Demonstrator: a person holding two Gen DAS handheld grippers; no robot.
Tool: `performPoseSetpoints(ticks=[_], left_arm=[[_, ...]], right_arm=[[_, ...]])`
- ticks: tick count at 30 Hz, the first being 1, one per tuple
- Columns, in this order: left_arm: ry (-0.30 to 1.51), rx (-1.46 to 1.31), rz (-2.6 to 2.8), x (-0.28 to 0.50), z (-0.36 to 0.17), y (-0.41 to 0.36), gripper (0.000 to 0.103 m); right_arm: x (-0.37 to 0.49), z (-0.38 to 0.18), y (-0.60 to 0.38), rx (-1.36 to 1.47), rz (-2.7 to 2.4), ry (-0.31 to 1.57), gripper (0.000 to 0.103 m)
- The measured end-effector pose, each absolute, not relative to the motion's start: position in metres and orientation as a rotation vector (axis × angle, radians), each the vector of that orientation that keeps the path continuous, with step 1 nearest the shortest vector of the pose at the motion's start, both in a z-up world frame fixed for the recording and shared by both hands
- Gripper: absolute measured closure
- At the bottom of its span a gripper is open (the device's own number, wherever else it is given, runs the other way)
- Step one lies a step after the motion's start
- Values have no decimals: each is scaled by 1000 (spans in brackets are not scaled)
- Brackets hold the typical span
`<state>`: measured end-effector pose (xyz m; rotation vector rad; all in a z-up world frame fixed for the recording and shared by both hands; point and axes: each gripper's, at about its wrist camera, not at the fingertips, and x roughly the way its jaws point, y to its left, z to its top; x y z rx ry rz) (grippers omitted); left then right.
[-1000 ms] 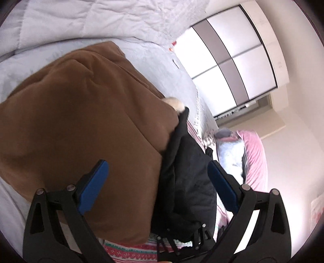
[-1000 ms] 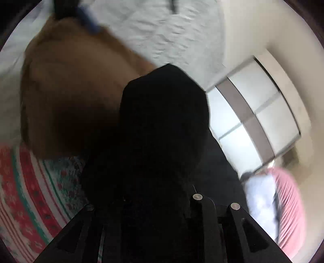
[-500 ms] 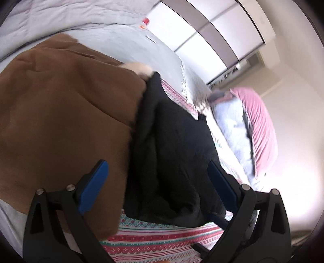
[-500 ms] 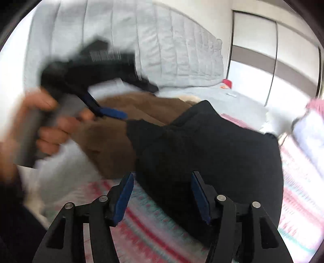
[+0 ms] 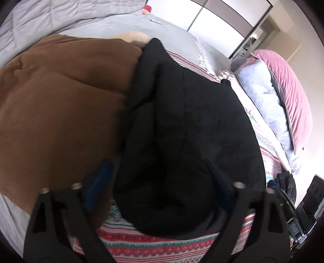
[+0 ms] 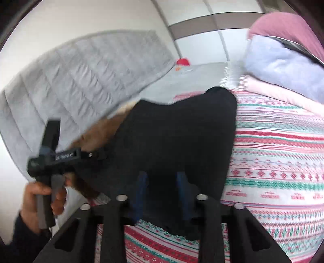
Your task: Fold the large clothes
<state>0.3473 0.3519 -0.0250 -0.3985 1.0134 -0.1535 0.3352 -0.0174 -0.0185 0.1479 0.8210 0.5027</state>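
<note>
Black garment (image 5: 182,125) lies bunched on the striped blanket (image 6: 279,157), beside a brown coat (image 5: 60,105) (folding looks partly done). Both hand-held grippers, left (image 5: 160,178) and right (image 6: 162,190), have just been closing around its near edge; grip unclear.

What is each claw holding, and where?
Left claw and right claw have just been closing around the black garment at its near edge; grip cannot be told.

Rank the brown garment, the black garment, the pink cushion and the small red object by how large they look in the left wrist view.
1 and 2. Black garment and brown garment: too alike to rank, and both lie nearest the camera.
3. Pink cushion.
4. Small red object, far off.
</note>
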Motion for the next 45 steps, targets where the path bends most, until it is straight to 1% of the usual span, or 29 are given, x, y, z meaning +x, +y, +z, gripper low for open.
performPoseSetpoints(ticks=[1, 3, 6, 9, 11, 12, 13, 14, 17, 19, 21, 24, 27, 31, 33, 35, 36, 38, 41, 42, 43, 45], left_arm=[[1017, -390, -160, 347, -26, 350, 35], [1019, -352, -144, 349, -30, 348, 42], [1025, -329, -146, 352, -38, 343, 44], [1010, -247, -142, 351, -43, 329, 44], [997, -197, -139, 350, -44, 324, 43], [991, -192, -145, 350, -44, 323, 43], [988, -197, -153, 351, -44, 325, 43], [989, -204, -160, 353, -45, 326, 42], [996, -222, -165, 354, -47, 332, 41], [997, -219, -159, 353, -46, 331, 41], [1000, -218, -162, 353, -46, 332, 40], [1016, -223, -166, 359, -46, 328, 38], [1032, -238, -170, 362, -46, 329, 38], [1043, -244, -170, 362, -46, 331, 37], [1049, -251, -172, 362, -46, 331, 36], [1051, -277, -186, 363, -45, 334, 34], [1054, -280, -182, 364, -45, 335, 34], [1063, -268, -183, 365, -47, 334, 34], [1069, -274, -190, 366, -45, 334, 34], [1070, -283, -193, 366, -45, 334, 34], [1070, -291, -197, 366, -45, 335, 34], [1068, -295, -203, 367, -44, 335, 34]], right_arm=[[336, -21, -3, 98, 517, 828, 75], [342, -34, 5, 13, 502, 852, 75], [348, -72, 26, -136, 430, 952, 76], [342, -92, 28, -149, 414, 936, 76], [340, -92, 8, -27, 416, 953, 76], [342, -91, -2, 5, 417, 960, 77], [344, -92, -6, 30, 408, 967, 81], [345, -92, -6, 38, 395, 970, 82], [345, -84, -3, 50, 381, 1004, 81], [355, -68, -9, 112, 451, 1031, 79], [376, -45, -25, 179, 501, 1007, 79], [430, -14, -31, 100, 454, 979, 79], [492, -12, -26, 82, 455, 1040, 79], [581, -28, -11, 18, 389, 1106, 79], [605, -58, -5, -14, 324, 1173, 81], [622, -111, -2, 0, 282, 1301, 82], [624, -118, -2, 17, 275, 1293, 83], [626, -117, -5, 23, 270, 1275, 83], [627, -107, -9, 1, 281, 1295, 83], [629, -99, -12, 13, 270, 1299, 82], [631, -86, -9, 16, 254, 1280, 78], [627, -54, 26, -41, 349, 1190, 78]])
